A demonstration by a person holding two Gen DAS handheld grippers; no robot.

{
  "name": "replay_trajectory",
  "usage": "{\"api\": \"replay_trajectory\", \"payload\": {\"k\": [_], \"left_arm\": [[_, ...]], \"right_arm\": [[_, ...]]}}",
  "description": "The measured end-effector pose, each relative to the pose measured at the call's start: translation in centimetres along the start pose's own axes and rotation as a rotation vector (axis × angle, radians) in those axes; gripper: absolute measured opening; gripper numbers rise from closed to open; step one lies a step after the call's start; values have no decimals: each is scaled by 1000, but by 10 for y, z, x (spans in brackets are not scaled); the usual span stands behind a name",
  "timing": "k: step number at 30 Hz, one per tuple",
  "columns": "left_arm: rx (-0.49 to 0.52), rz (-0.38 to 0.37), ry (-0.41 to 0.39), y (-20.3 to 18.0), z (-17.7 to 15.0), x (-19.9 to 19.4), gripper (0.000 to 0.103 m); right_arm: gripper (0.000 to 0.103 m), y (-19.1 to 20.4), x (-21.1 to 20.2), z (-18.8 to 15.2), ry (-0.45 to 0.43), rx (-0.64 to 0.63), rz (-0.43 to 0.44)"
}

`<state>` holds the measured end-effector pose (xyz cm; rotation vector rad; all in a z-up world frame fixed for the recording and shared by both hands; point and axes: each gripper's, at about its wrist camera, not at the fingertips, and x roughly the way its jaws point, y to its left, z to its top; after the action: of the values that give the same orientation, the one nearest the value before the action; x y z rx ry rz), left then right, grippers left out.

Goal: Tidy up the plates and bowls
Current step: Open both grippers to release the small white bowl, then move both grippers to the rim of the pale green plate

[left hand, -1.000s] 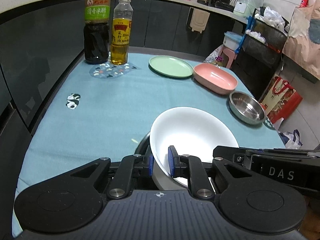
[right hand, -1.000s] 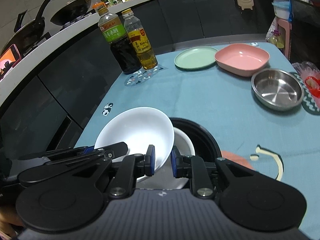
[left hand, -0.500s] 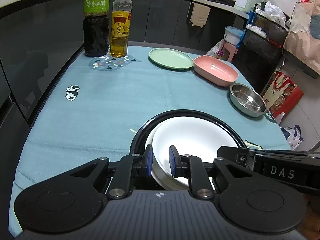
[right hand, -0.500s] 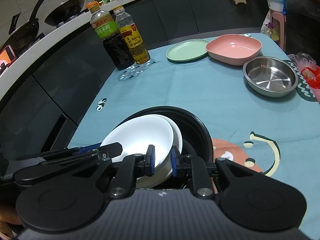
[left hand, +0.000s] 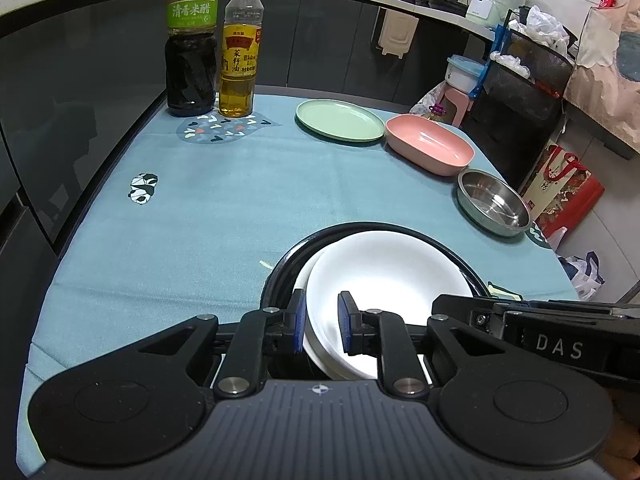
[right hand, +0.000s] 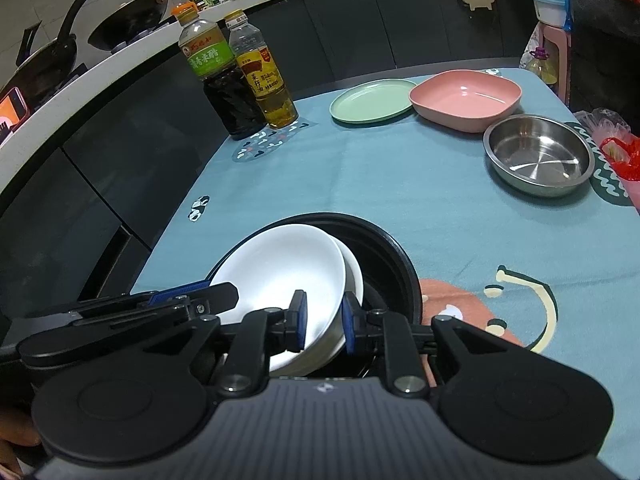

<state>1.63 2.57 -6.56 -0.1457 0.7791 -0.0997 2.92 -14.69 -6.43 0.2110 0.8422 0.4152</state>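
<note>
Two grippers (left hand: 322,322) (right hand: 323,322), white plate (left hand: 384,276) seemingly tilted, face up.

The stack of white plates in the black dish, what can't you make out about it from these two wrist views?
- Near rim of the top white plate: hidden in both views behind the left gripper and the right gripper, both clamped on it.
- Lower white plate: only a sliver shows; the top plate covers it, so how many lie beneath is unclear.
- Black dish: near half hidden by the gripper bodies.
</note>
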Motion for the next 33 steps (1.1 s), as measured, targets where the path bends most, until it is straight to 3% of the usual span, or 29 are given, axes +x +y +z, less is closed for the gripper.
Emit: {"api": "replay_trajectory", "payload": {"k": [3, 5, 9, 24, 33], "left_arm": [[16, 20, -12, -1, -1, 0, 15], [22, 41, -11, -1, -2, 2, 15], [-12, 38, 28, 6, -2, 9, 15], [-11, 31, 27, 8, -4, 8, 15], [23, 28, 18, 2, -4, 3, 25]], "right_arm": [[11, 2, 0, 0, 0, -2, 10], [25, 2, -1, 0, -13, 0, 0], [25, 1, -4, 2, -31, 0, -16], [25, 2, -2, 1, -21, 3, -16], [25, -2, -7, 5, -42, 9, -21]]}}
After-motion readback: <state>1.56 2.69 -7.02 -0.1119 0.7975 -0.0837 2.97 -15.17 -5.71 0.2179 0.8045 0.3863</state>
